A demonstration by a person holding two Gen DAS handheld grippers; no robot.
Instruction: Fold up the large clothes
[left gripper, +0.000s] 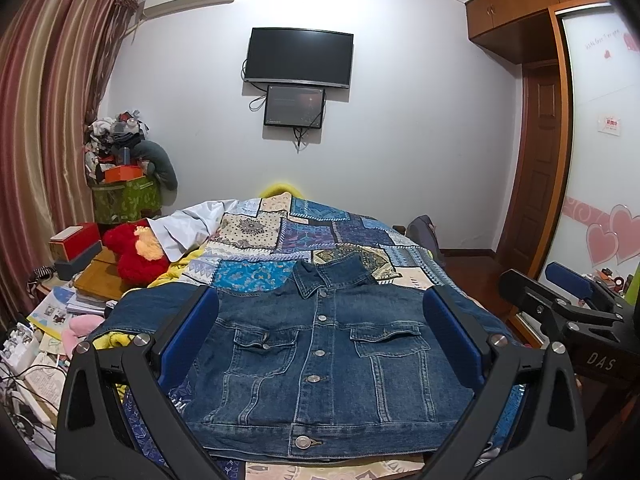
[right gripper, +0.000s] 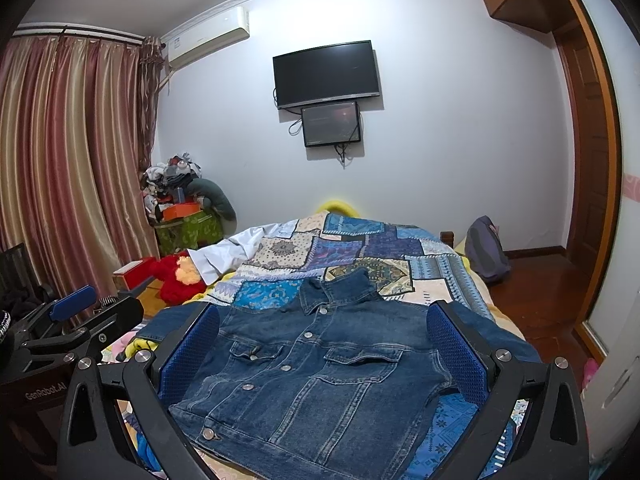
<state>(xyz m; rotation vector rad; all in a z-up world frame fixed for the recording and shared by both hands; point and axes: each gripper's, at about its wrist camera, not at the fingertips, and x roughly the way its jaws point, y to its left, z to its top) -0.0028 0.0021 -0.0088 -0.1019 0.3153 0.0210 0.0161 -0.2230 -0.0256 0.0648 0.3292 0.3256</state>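
A dark blue denim jacket (left gripper: 280, 392) (right gripper: 344, 396) lies flat and front up on the patchwork bedspread (left gripper: 280, 240) (right gripper: 360, 248). It is buttoned, with the collar far from me and the hem near. Both sleeves stretch out sideways. My left gripper (left gripper: 320, 294) hovers open above the jacket's near half, its blue pads (left gripper: 188, 336) spread about as wide as the chest. My right gripper (right gripper: 323, 309) also stands open over the jacket, a little to the right, with nothing between its fingers. Each gripper shows in the other's view: the right gripper (left gripper: 540, 284) and the left gripper (right gripper: 96, 312).
A red plush toy (left gripper: 136, 256) and a white cloth (left gripper: 184, 228) lie at the bed's far left. Boxes, books and cables crowd the left side (left gripper: 60, 312). A grey backpack (right gripper: 486, 252) stands on the wooden floor at right, beside a wardrobe (left gripper: 600, 160).
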